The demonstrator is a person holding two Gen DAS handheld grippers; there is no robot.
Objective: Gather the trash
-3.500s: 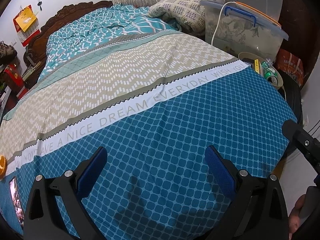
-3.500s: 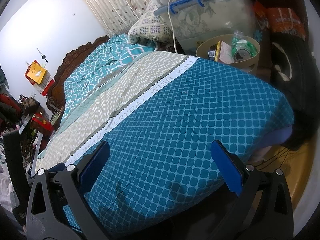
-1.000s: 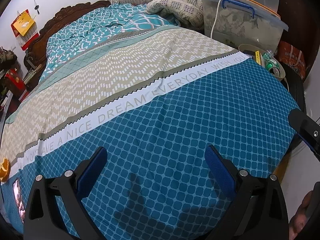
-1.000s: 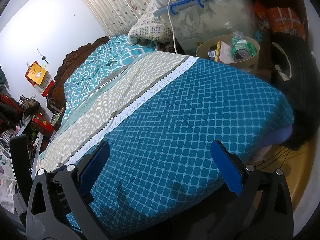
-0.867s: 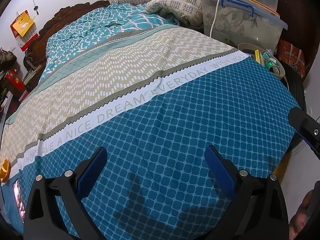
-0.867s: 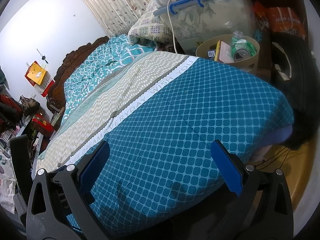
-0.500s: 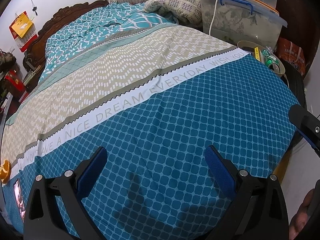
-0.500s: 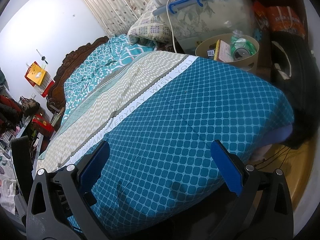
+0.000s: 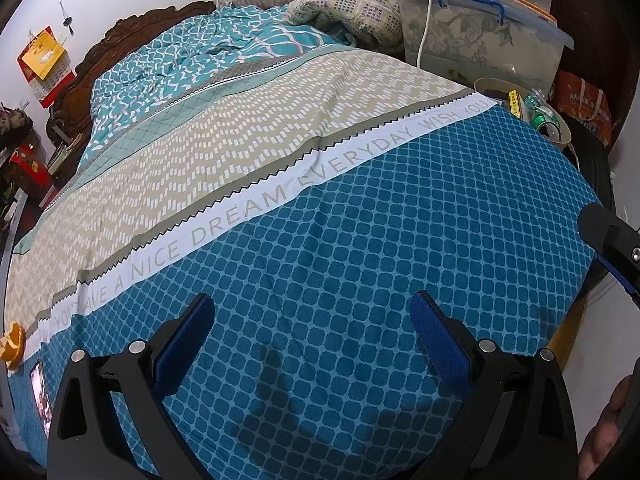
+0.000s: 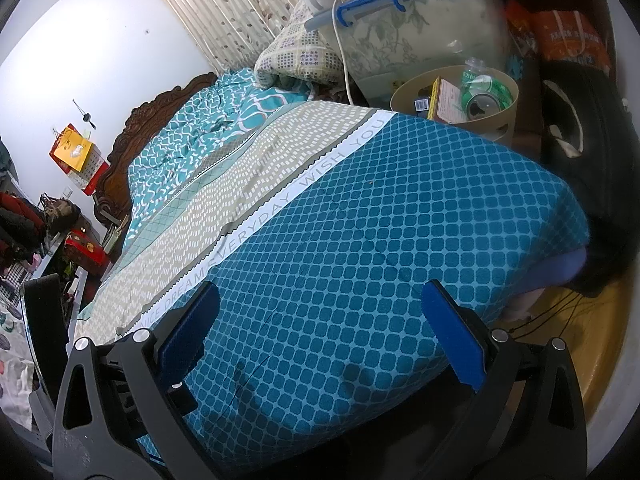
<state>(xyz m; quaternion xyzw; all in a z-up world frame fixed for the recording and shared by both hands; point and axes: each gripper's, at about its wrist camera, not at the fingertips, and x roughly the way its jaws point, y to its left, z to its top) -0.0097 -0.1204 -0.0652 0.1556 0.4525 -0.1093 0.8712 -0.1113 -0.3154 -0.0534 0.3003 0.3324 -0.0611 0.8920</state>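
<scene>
My left gripper (image 9: 312, 320) is open and empty above the blue foot end of the bed (image 9: 360, 240). My right gripper (image 10: 320, 308) is open and empty over the bed's right corner (image 10: 400, 220). A piece of orange peel (image 9: 12, 346) lies at the far left edge of the bed. A flat dark packet or phone (image 9: 40, 396) lies just below it. A beige waste bin (image 10: 500, 120) stands beside the bed on the right, holding a green can (image 10: 486, 98), a plastic bottle and small boxes. The bin also shows in the left wrist view (image 9: 560, 128).
A clear storage box with a blue handle (image 10: 400, 20) and a white cable stands behind the bin. A folded checked quilt (image 9: 348, 4) lies at the head end. A black bag (image 10: 580, 120) and a red bag (image 10: 572, 36) sit at right. Clutter lines the left wall.
The left gripper's view has shifted slightly, so the bed sits a little lower and farther. The right gripper has hardly moved. Both stay open.
</scene>
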